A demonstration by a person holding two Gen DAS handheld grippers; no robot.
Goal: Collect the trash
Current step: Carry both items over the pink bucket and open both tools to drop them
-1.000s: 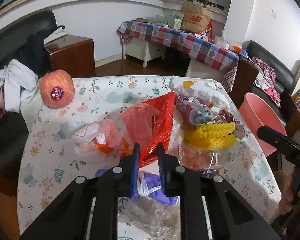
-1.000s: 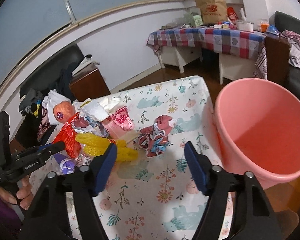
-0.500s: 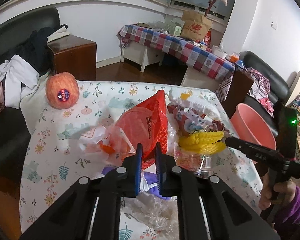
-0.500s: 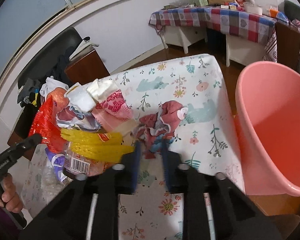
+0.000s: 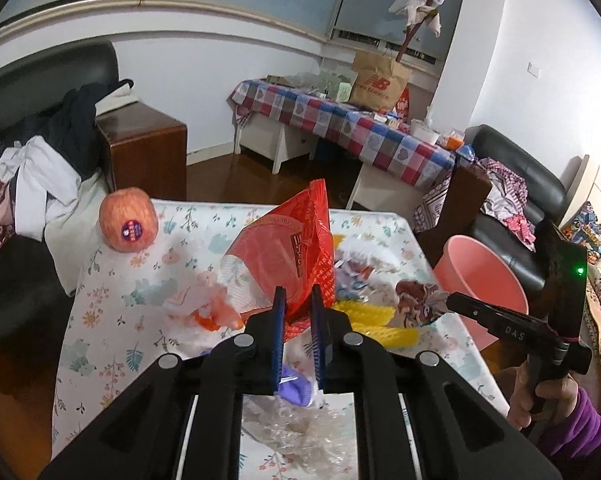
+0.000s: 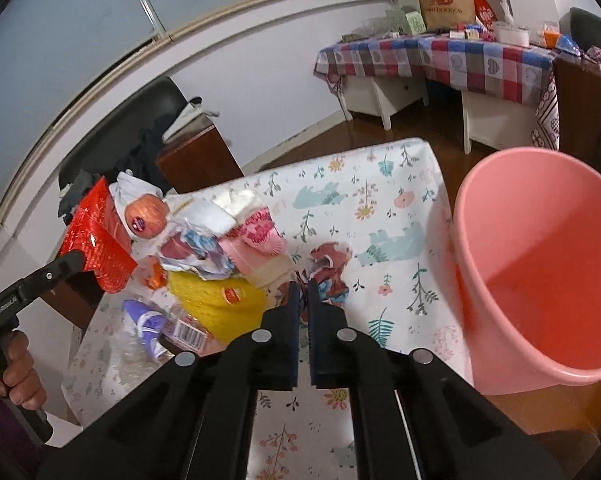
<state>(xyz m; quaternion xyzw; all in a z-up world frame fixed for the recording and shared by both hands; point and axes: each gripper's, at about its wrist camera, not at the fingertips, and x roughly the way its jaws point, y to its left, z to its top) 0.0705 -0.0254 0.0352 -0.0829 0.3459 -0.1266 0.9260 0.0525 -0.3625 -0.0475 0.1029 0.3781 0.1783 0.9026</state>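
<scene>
Left wrist view — grip: the left gripper (image 5: 296,300) is pinching the lower edge of the red plastic bag (image 5: 290,248), which stands up between its fingers.
Left wrist view — landmark: the pink bucket (image 5: 485,276) sits beyond the table's right edge; the bag is well left of it, over the floral tablecloth (image 5: 112,320).
Left wrist view — other hand: the right gripper (image 5: 444,305) meets the crumpled red wrapper (image 5: 416,298), near the bucket.
Right wrist view — grip: the right gripper (image 6: 303,294) is nearly pressed together on the crumpled red wrapper (image 6: 329,268).
Right wrist view — step: grasping seems done; the wrapper is just left of the pink bucket (image 6: 540,264).
Right wrist view — next: probably lift, carry right over the rim, release.
</scene>
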